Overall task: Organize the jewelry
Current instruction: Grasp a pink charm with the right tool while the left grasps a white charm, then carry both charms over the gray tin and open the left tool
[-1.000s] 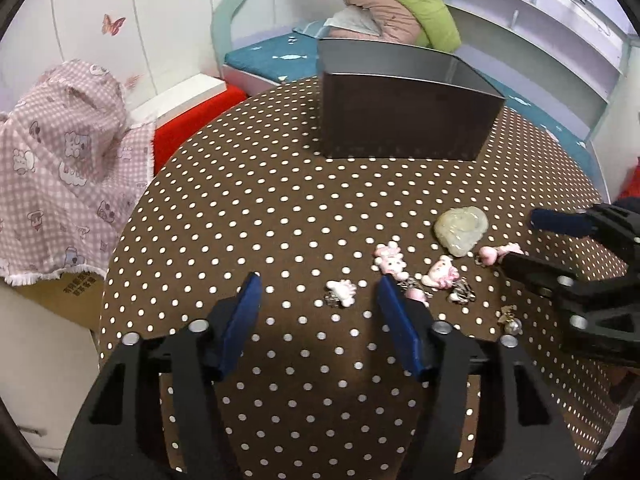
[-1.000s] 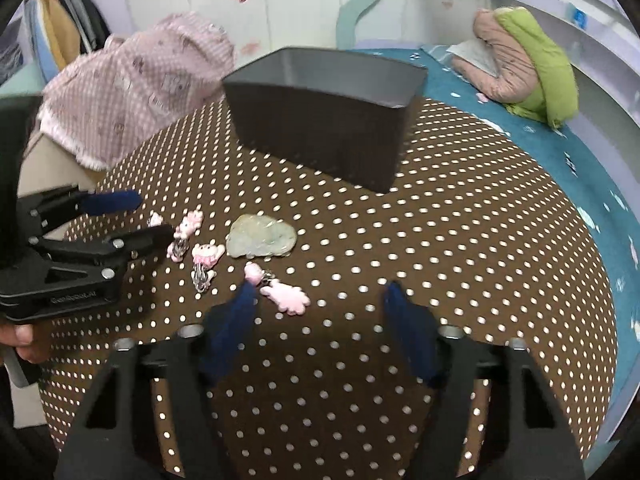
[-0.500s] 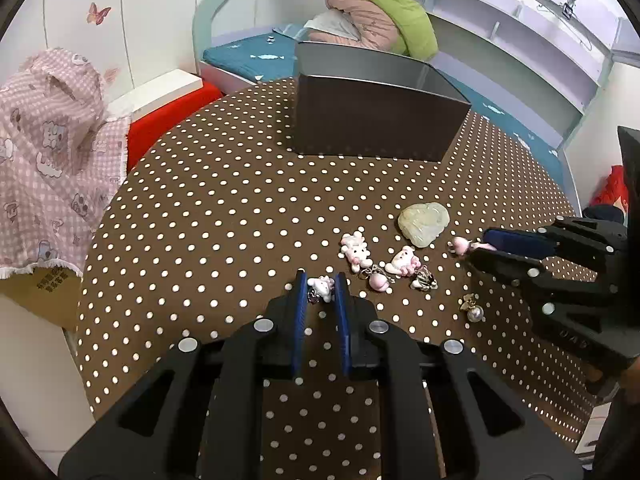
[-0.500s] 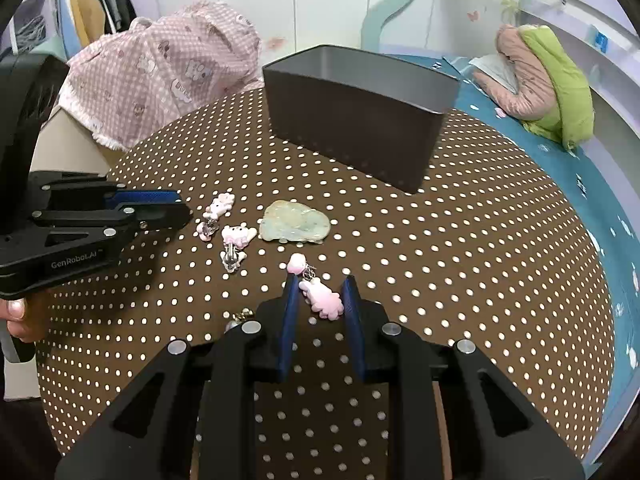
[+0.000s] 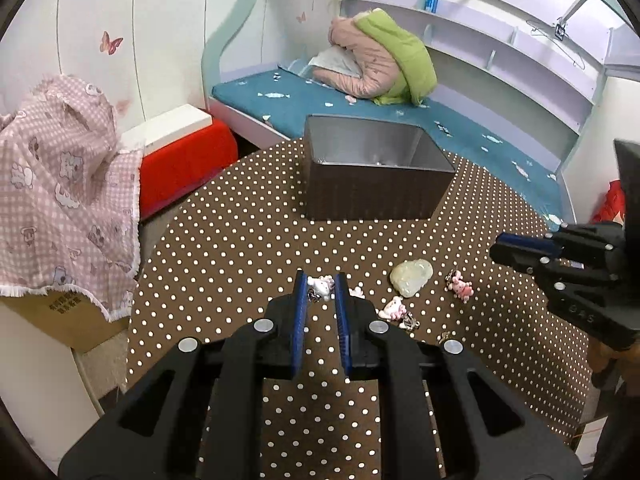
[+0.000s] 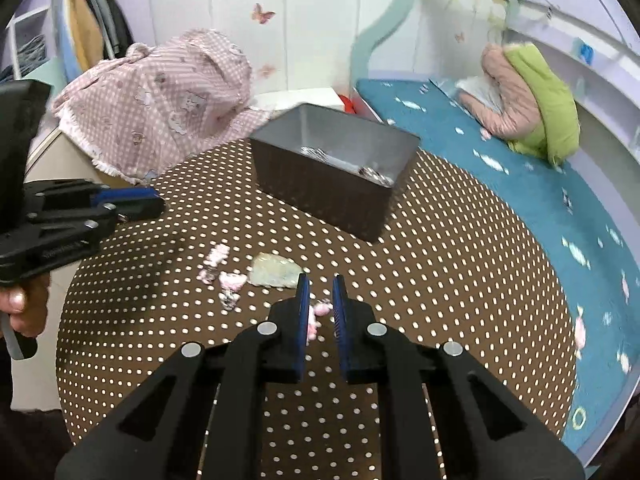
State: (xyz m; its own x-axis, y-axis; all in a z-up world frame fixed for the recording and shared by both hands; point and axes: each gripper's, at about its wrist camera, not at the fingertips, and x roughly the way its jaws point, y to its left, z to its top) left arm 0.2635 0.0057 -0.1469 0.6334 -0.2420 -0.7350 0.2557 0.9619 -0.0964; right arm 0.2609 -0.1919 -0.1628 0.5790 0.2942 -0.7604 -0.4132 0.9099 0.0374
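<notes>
Readable writing is scarce: the cardboard box [image 5: 70,308] left of the tabletop [image 5: 240,232] carries a small printed label too blurred to read, and embossed lettering on each claw body, seen from the other camera, cannot be made out.

The left claw [image 5: 320,286] has its blue pads [image 5: 299,292] drawn close together and clamped on a white-and-pink charm [image 5: 323,286] with a small metal clasp, held above the polka-dot tabletop on the near side of the grey box [image 5: 376,184]. The right claw [image 6: 319,290] is likewise nearly closed; a pink charm [image 6: 314,316] sits between its pads, apparently pinched against the left pad, though the view is blurred and the far pad's contact cannot be confirmed.

The remaining jewelry lies loose on the tabletop in front of the grey box: a pale green jade pendant [image 5: 412,278], a pink charm on the tabletop [image 5: 460,285] to the pendant's right, a pink bunny charm [image 5: 394,309] just nearer than the pendant, and a small metal piece [image 5: 444,336] nearer still. Inside the grey box, a few pieces [image 6: 376,174] already rest on its floor.

The box is open-topped with upright walls, standing toward the tabletop's far edge. Bare tabletop lies between the charms and the box. The round rim curves away on both sides, with a teal bed [image 6: 520,184] beyond the box.
</notes>
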